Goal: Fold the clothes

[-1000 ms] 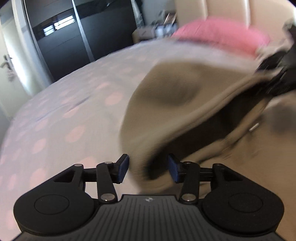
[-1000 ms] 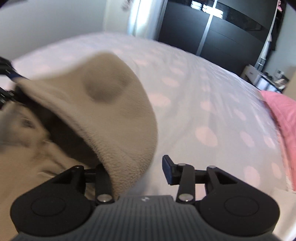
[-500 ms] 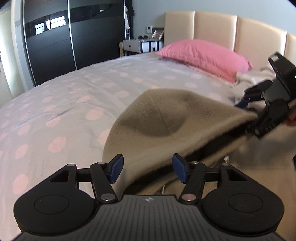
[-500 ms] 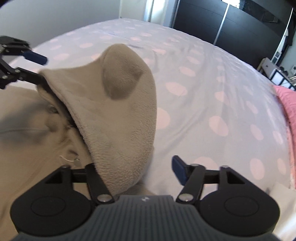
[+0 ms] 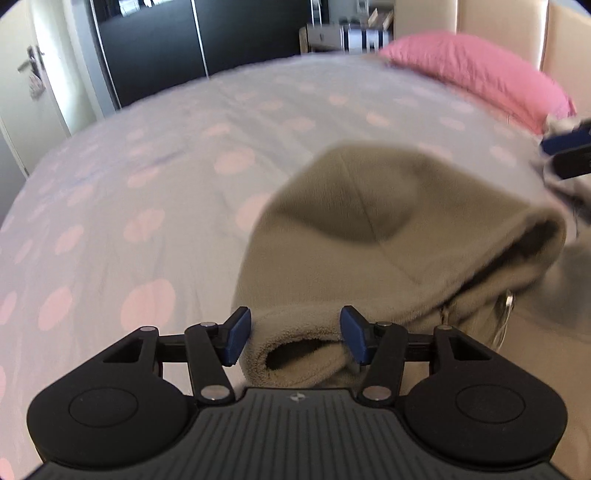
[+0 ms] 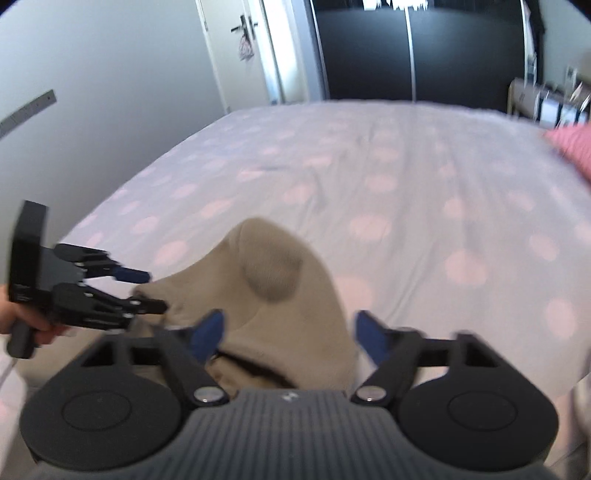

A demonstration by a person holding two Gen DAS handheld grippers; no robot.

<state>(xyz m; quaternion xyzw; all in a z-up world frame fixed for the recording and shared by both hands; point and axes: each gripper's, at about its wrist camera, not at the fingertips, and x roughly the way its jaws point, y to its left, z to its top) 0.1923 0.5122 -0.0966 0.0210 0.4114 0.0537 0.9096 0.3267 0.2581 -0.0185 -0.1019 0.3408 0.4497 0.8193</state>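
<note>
A tan fleece hoodie (image 5: 369, 236) lies on the bed with its hood spread toward the far side. It also shows in the right wrist view (image 6: 280, 295). My left gripper (image 5: 293, 339) is open, its blue pads either side of the hood's rolled edge without pinching it. My right gripper (image 6: 288, 332) is open over the hood's other side. The left gripper shows in the right wrist view (image 6: 144, 291), open beside the hood. One blue fingertip of the right gripper (image 5: 565, 142) shows at the right edge of the left wrist view.
The bedsheet (image 5: 147, 192) is pale lilac with pink dots. A pink pillow (image 5: 480, 81) lies by the beige headboard (image 5: 517, 26). A dark wardrobe (image 6: 406, 51), a door (image 6: 251, 48) and a bedside table (image 5: 347, 35) stand beyond the bed.
Both grippers have let the hood go and pulled back. The hood now rests flat on the bed. The right gripper has lifted and swung away from the fabric.
</note>
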